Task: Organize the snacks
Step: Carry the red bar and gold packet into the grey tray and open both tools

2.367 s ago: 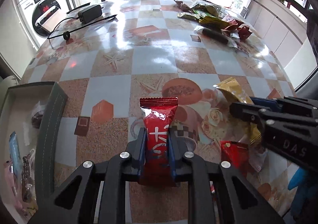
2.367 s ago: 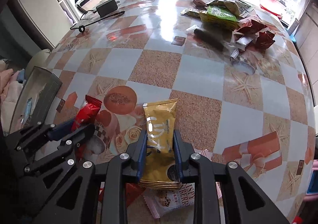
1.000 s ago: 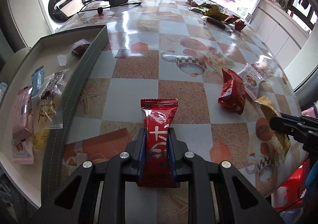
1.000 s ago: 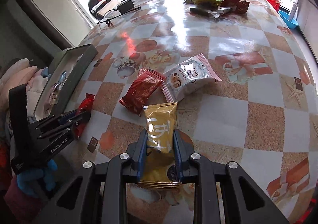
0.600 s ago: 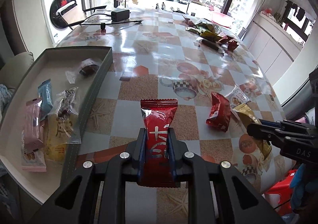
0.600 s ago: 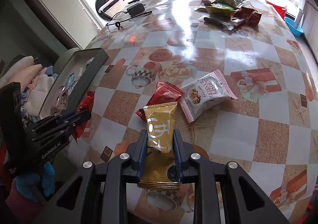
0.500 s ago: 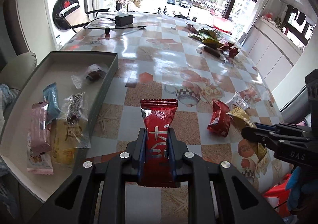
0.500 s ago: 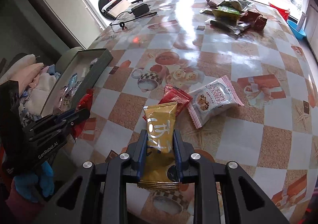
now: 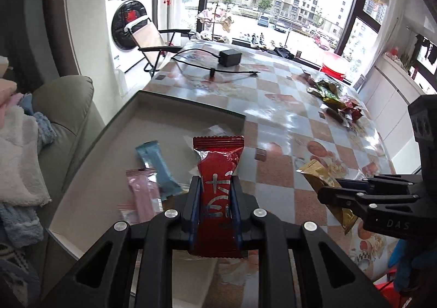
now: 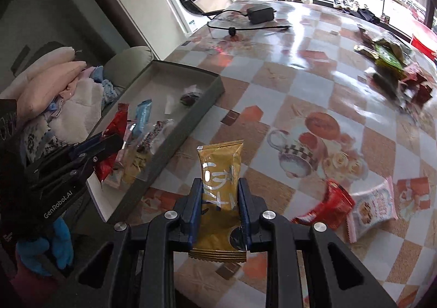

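My left gripper [image 9: 214,185] is shut on a red snack packet [image 9: 217,171] and holds it in the air over the grey tray [image 9: 188,110]. In the tray lie a blue packet [image 9: 155,163], a pink packet [image 9: 143,193] and others. My right gripper [image 10: 220,187] is shut on a gold snack packet [image 10: 220,168], held above the table just right of the tray [image 10: 191,114]. In the right wrist view the left gripper [image 10: 109,144] with the red packet [image 10: 116,125] hangs over the tray's near end. The gold packet [image 9: 318,175] also shows in the left wrist view.
On the table near the right gripper lie a red snack bag [image 10: 327,207] and a pink-white cookie bag [image 10: 372,207]. A heap of snacks [image 10: 393,67] sits at the far right, a black adapter [image 10: 259,14] with cable at the far edge. A sofa with laundry [image 10: 54,94] stands left.
Both grippers moved left and rose, still holding their packets. The left one now hangs over the tray instead of the table; the right one came up beside the tray's wall.
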